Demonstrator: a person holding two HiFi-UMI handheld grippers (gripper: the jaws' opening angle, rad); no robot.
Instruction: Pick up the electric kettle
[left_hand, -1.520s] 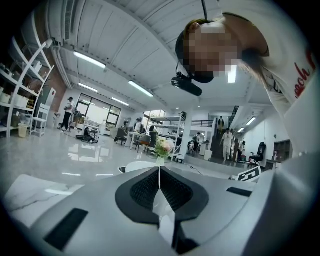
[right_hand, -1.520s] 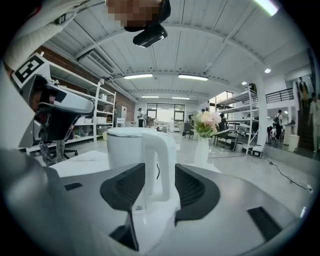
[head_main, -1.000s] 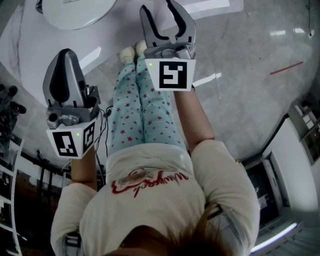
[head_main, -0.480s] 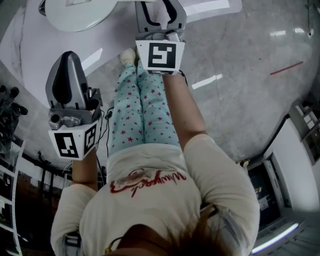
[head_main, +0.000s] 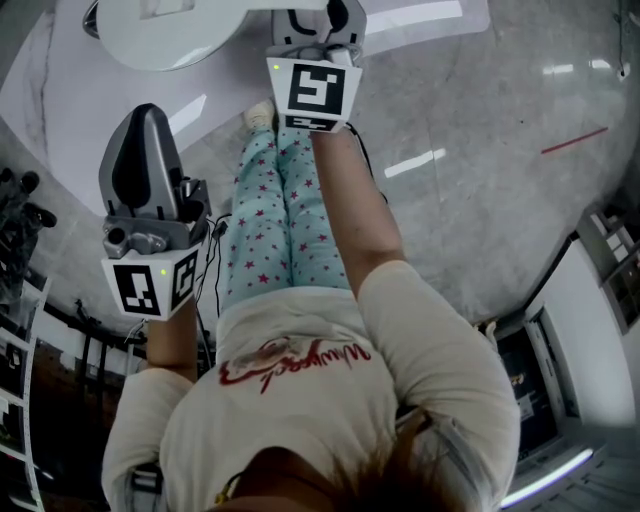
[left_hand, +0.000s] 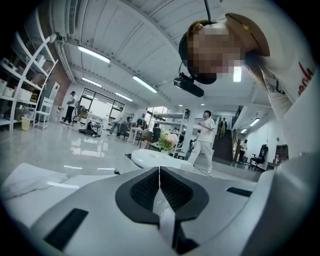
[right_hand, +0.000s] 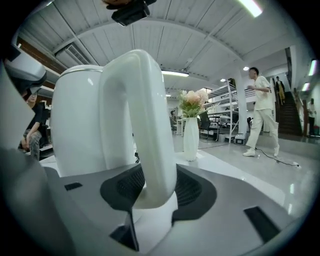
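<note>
Electric kettle (right_hand: 80, 125) handle (right_hand: 150, 120) in right gripper (right_hand: 152, 192) jaws, vase (right_hand: 190, 140) beyond

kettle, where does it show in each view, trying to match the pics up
Head view: the kettle lies at the top edge, left of centre, seen from above.
Left gripper view: not in it, as far as shows.
Right gripper view: the kettle fills the left and centre, its handle between the jaws of the right gripper.
Shared landmark: the vase of flowers, small and central in the left gripper view; the head view lacks it.
</note>
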